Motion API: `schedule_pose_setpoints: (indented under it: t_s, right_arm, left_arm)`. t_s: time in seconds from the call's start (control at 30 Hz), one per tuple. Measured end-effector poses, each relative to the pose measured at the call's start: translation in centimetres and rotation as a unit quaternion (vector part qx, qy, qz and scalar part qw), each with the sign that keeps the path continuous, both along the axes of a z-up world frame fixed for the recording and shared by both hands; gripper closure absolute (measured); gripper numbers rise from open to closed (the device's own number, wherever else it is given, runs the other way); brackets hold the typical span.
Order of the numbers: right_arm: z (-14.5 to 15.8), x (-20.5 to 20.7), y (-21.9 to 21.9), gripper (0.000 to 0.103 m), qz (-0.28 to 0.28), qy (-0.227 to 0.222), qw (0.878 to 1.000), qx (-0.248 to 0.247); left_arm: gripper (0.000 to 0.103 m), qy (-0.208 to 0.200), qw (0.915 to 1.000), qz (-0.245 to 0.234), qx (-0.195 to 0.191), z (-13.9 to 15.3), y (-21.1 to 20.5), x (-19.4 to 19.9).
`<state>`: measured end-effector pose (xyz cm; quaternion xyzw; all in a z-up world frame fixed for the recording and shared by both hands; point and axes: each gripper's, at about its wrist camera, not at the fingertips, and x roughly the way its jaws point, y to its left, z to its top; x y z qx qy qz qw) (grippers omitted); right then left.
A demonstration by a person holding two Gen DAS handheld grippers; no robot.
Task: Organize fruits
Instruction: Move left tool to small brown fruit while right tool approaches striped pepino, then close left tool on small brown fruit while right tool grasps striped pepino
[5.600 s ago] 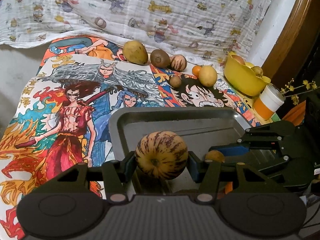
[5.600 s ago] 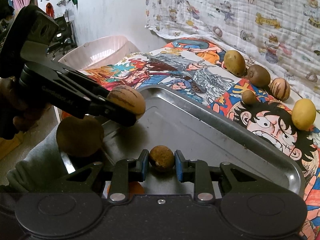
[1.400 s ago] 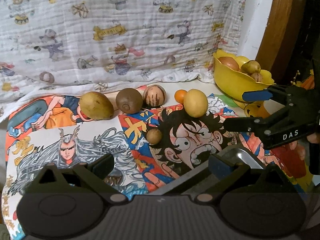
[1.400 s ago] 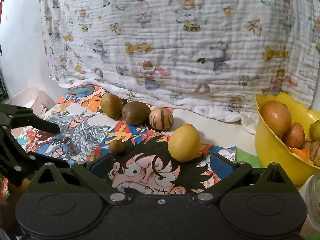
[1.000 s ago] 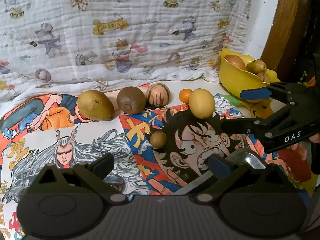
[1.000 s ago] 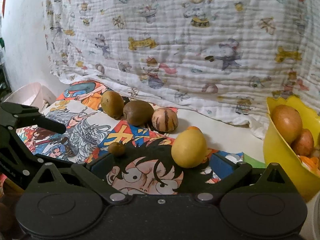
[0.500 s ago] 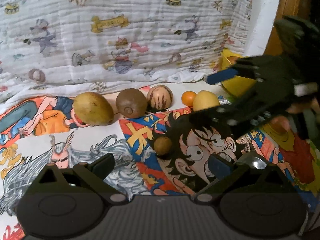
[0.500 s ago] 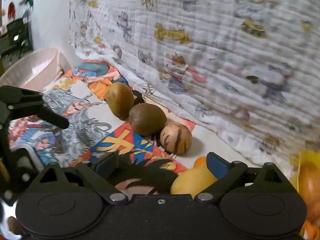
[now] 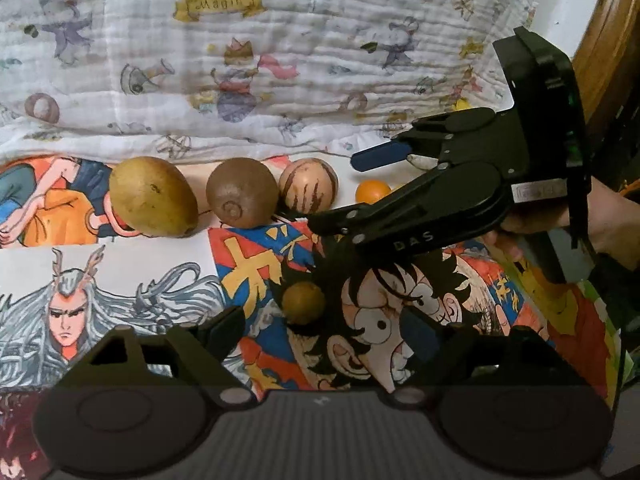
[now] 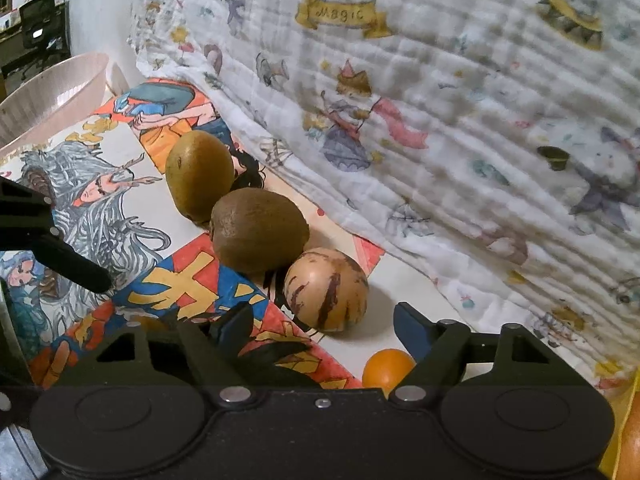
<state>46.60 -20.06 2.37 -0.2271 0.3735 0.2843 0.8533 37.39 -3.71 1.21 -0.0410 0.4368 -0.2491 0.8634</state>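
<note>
Right claw (image 10: 322,326) spread, empty; striped melon (image 10: 326,290) just ahead, between fingers, touching kiwi (image 10: 258,230) beyond-left. Likely firm, smooth, prone to roll: pinch across widest middle.
Left claw (image 9: 322,334) spread, empty; small brown fruit (image 9: 303,302) just ahead, light.

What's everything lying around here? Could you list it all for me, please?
Greenish-yellow oval fruit: 1, left end of the row by the blanket.
Kiwi: 1, brown, beside it.
Striped round fruit: 1, beige with dark streaks, next along.
Small orange fruit: 1, right of the striped one.
Small brown round fruit: 1, alone on the cartoon cloth.
Cartoon cloth: 1, multicoloured, covers the surface.
Printed blanket: 1, white, behind the fruit.
Pink basin: 1, far left.
Left gripper: black, open, empty.
Right gripper: black, open, near the striped fruit.
</note>
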Motion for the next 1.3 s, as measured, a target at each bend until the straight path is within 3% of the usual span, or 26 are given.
schedule_pose_setpoints:
  t_s: [0.3,0.4,0.83,1.3]
  right_arm:
    - [-1.1,1.1,0.7,0.041,0.001,0.011,1.0,0.005]
    - [-1.4,1.7,0.8,0.044,-0.006,0.012,1.0,0.01]
    - [-1.8,2.2,0.4,0.05,-0.024,0.015,0.999,0.032]
    - [-0.3,0.1,-0.5,0.051,-0.046,0.002,0.996,0.076]
  left_arm:
    - [0.032,0.031,0.9994,0.017,-0.004,-0.7,-0.7,1.3]
    - [0.042,0.031,0.9992,0.024,0.003,-0.8,-0.8,1.5]
    - [0.074,0.037,0.9981,0.049,0.004,-0.9,-0.3,1.9]
    - [0.076,0.048,0.9962,0.072,-0.01,0.1,0.2,0.9]
